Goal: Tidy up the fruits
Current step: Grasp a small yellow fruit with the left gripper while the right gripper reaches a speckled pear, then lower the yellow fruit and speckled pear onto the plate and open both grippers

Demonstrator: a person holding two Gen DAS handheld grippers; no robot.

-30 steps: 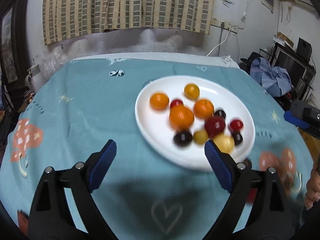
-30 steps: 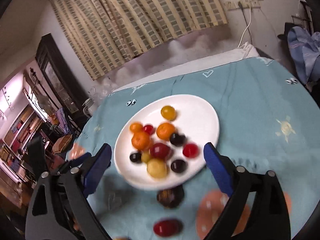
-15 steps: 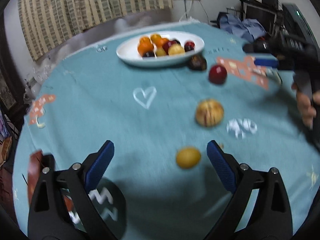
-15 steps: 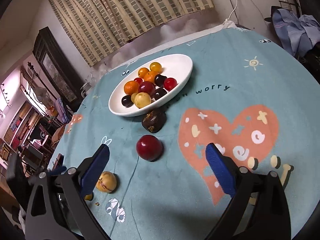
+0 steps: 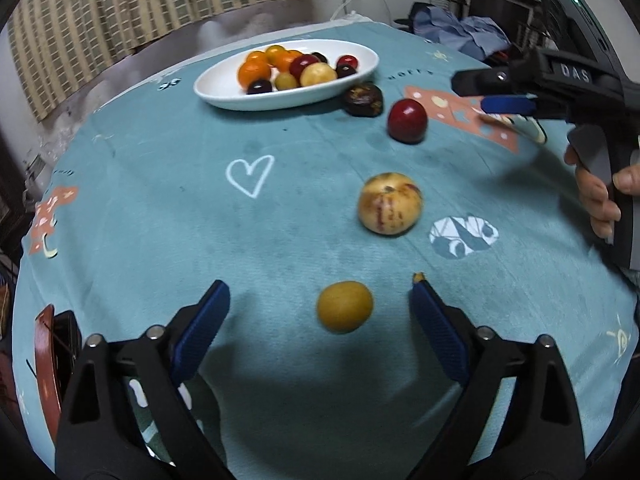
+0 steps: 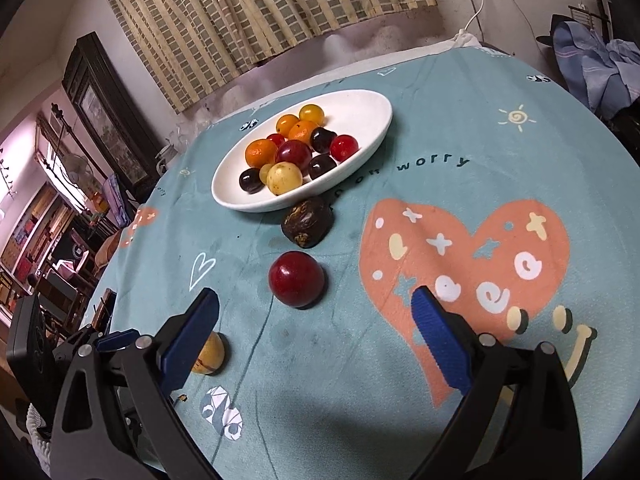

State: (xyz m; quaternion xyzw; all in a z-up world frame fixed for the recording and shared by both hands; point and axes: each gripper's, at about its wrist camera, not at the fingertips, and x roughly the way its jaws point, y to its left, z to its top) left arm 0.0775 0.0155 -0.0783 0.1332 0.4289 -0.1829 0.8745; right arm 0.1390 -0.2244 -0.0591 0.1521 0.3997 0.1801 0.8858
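The yellow fruit (image 5: 345, 306) lies on the tablecloth (image 5: 160, 216) between the spread fingers of the left gripper (image 5: 320, 300), touching neither. Advance until it is centred, then close gently to avoid rolling. The right gripper (image 6: 316, 306), also spread and empty, sits just behind the red plum (image 6: 296, 284); the plate (image 6: 372, 136) lies beyond.

A plate (image 5: 224, 94) of fruits sits at upper centre on the surface (image 5: 160, 220); four fruits (image 5: 389, 203) trail toward lower right.
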